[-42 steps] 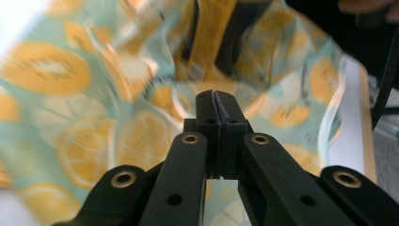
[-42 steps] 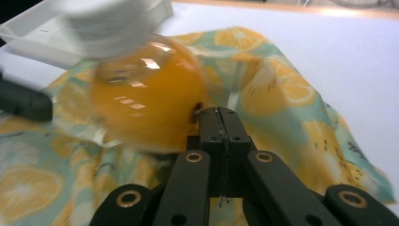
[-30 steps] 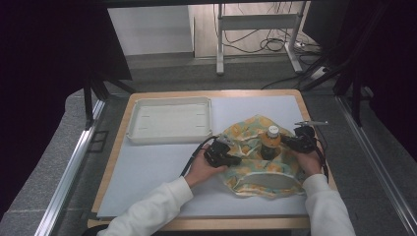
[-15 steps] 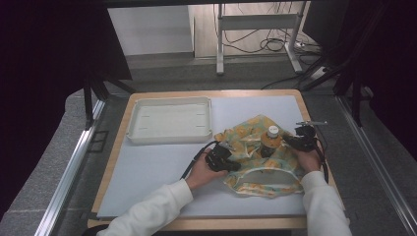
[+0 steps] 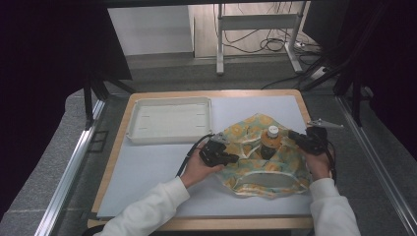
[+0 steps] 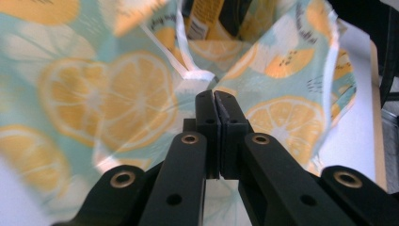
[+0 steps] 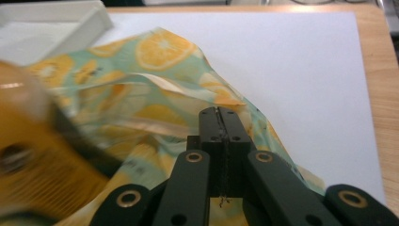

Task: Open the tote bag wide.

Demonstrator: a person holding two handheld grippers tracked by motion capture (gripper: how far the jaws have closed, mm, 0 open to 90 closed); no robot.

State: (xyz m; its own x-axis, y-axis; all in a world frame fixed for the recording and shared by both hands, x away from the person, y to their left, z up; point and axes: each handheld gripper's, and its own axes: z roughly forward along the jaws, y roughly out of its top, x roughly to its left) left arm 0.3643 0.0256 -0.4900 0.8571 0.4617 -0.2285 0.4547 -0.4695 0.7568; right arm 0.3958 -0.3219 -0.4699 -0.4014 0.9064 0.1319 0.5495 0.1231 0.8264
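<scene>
In the left gripper view we see the left gripper (image 6: 214, 96) with its jaws pressed together and the white-piped edge of the cloth (image 6: 117, 108) pinched at their tips. The cloth, printed with orange slices on pale green, spreads across the upper frame. At top centre of that view, part of the bottle (image 6: 200, 21) with its yellow label shows behind the raised fabric.

In the right gripper view we see the right gripper (image 7: 220, 113) with its jaws likewise closed, clamped on a fold of the cloth (image 7: 155, 94) at lower centre. The bottle (image 7: 33, 155) is a blurred amber shape at lower left, just beside the jaws. The tray (image 7: 51, 28) sits in the upper left corner, and the white mat (image 7: 301, 70) covers the right half.

In the high view, the cloth (image 5: 255, 167) lies at centre right of the frame, bunched up around the bottle (image 5: 269, 142), which stands upright with a white cap. The left gripper (image 5: 231, 158) holds the cloth's left edge; the right gripper (image 5: 292, 135) holds its right edge. The tray (image 5: 169, 120) rests left of centre, apart from the cloth. The mat (image 5: 147, 172) lies on the table (image 5: 115, 162).
</scene>
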